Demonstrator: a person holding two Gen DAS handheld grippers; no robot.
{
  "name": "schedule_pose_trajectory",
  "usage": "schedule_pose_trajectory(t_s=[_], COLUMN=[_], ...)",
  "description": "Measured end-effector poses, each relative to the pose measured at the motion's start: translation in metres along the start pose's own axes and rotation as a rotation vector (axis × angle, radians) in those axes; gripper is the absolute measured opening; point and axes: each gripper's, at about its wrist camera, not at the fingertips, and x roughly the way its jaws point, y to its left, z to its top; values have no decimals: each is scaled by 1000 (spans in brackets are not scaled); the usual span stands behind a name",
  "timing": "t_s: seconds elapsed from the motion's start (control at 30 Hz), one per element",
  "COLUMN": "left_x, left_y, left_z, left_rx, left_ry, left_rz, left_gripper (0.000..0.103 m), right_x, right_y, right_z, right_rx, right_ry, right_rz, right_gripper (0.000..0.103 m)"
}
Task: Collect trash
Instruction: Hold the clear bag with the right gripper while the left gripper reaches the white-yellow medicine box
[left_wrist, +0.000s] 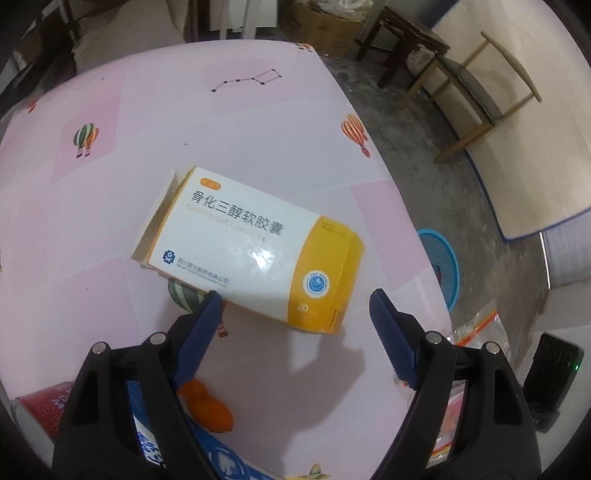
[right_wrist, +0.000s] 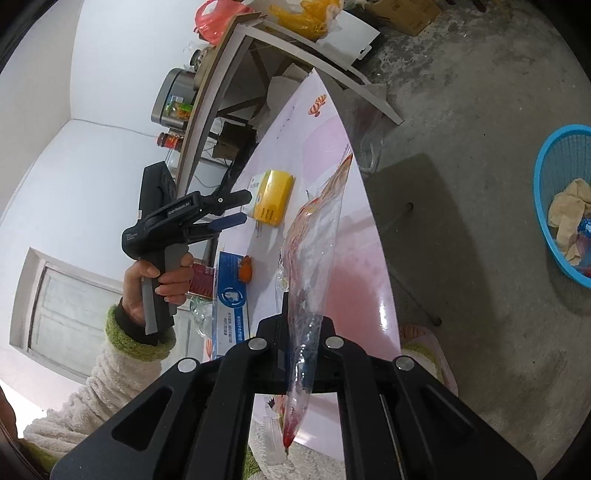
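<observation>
— Right gripper (right_wrist: 301, 354) sits closest: what's in it?
— Its jaws are clamped together on 1 clear plastic bag (right_wrist: 314, 236) with red print, held over the pink table (right_wrist: 365, 266).
— And the left gripper (left_wrist: 295, 317)?
— Spread apart, empty, just above the yellow-and-white medicine box (left_wrist: 255, 243) lying flat on the table. 1 blue basket (right_wrist: 546, 206) stands on the floor.

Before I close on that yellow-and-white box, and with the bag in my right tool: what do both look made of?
Medicine box: looks like thin glossy cardboard; it shows a glare spot, printed faces and an open end flap with a brown inner side. Bag: apparently thin clear plastic film with red-orange print; the table shows through it and it crumples where the right tool pinches it.
</observation>
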Motion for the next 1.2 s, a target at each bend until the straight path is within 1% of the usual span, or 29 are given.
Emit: schedule_pose_trajectory(t_s=[0.07,0.13,0.2,0.23,0.27,0.33,0.37,0.4,0.47,0.5,0.57,0.63,0.67,0.7,0.8,0.87,0.93,1.0,1.07,1.1,1.13,1.17,1.2], left_x=[-4,-10,-15,-21,-23,-27,-29,-28,-23,-18,-7,4,8,8,10,10,9,0,-6,-4,-2,0,6], left_y=[7,14,19,19,17,2,-8,-16,-27,-33,-40,-45,-46,-49,-52,-55,-56,-59,-60,-61,-59,-58,-54], left_z=[2,8,16,20,23,29,27,23,13,5,-10,-14,-15,-12,3,10,12,11,7,3,0,-2,-1], left_rx=[-49,-63,-59,-24,12,211,360,487,713,849,1070,1194,1222,1249,1275,1306,1329,1354,1393,1417,1459,1473,1486], left_ry=[-18,-29,-44,-76,-89,-105,-119,-129,-128,-112,-65,-20,-9,-25,3,40,81,126,190,198,204,214,242], left_rz=[16,40,79,98,115,191,254,315,408,436,475,471,472,462,425,399,354,284,223,228,255,269,284], left_gripper=[79,79,79,79,79,79,79,79,79,79,79,79,81,82,83,83,83,83,83,83,83,83,83], right_x=[-2,-3,-4,-4,-5,-5,-6,-6,-6,-6,-4,-3,-3,-3,-2,-3,-3,-2,-2,-1,0,1,3], right_y=[-1,-1,-2,-2,-4,-7,-9,-11,-13,-13,-15,-16,-17,-17,-19,-20,-22,-25,-28,-30,-32,-33,-35], right_z=[1,2,2,2,2,2,2,2,3,3,4,6,6,7,8,9,10,11,12,12,11,11,12], right_rx=[0,1,-1,-2,-2,2,5,8,15,18,25,31,36,38,51,55,59,67,75,82,88,94,98], right_ry=[-5,-9,-11,-12,-12,-11,-11,-10,-10,-9,-9,-9,-10,-10,-12,-14,-19,-22,-23,-21,-19,-16,-13], right_rz=[8,15,21,22,25,27,27,28,29,29,25,26,26,26,29,28,25,26,31,38,46,50,53], right_gripper=[3,3,3,3,3,3,3,3,3,3,3,3,3,3,3,4,3,4,4,4,4,4,4])
